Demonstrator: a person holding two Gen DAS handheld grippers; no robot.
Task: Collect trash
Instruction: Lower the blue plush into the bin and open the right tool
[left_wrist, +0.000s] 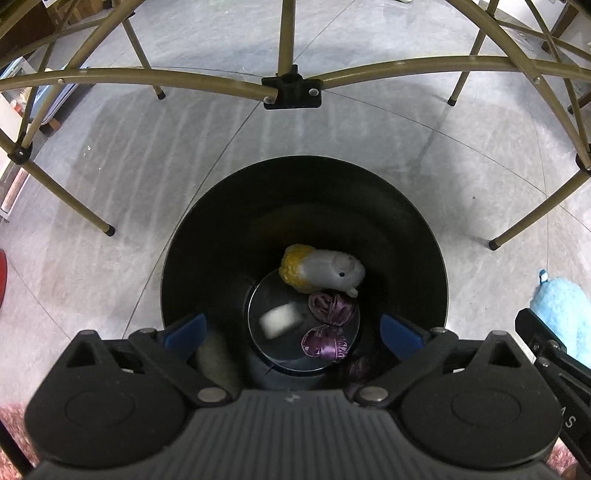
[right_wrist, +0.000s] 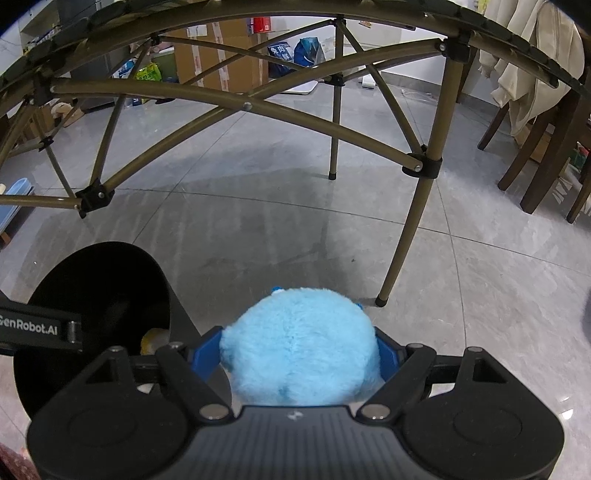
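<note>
My left gripper (left_wrist: 291, 330) hangs open straight over a black round bin (left_wrist: 207, 229), with its blue pads (left_wrist: 186, 328) wide apart and nothing between them. Inside the bin lie a grey and yellow plush toy (left_wrist: 321, 271), a bunch of purple ribbon (left_wrist: 328, 325) and a blurred white piece (left_wrist: 279, 319). My right gripper (right_wrist: 299, 350) is shut on a fluffy light-blue plush toy (right_wrist: 299, 343), just right of the bin (right_wrist: 92, 280). The same blue toy (left_wrist: 561, 314) shows at the right edge of the left wrist view.
The olive metal legs and braces of a folding table (right_wrist: 406, 221) stand over the grey tiled floor beyond the bin. Dark wooden chairs (right_wrist: 535, 166) with a cream garment stand at the right. Cardboard boxes (right_wrist: 218, 55) and bags line the far wall.
</note>
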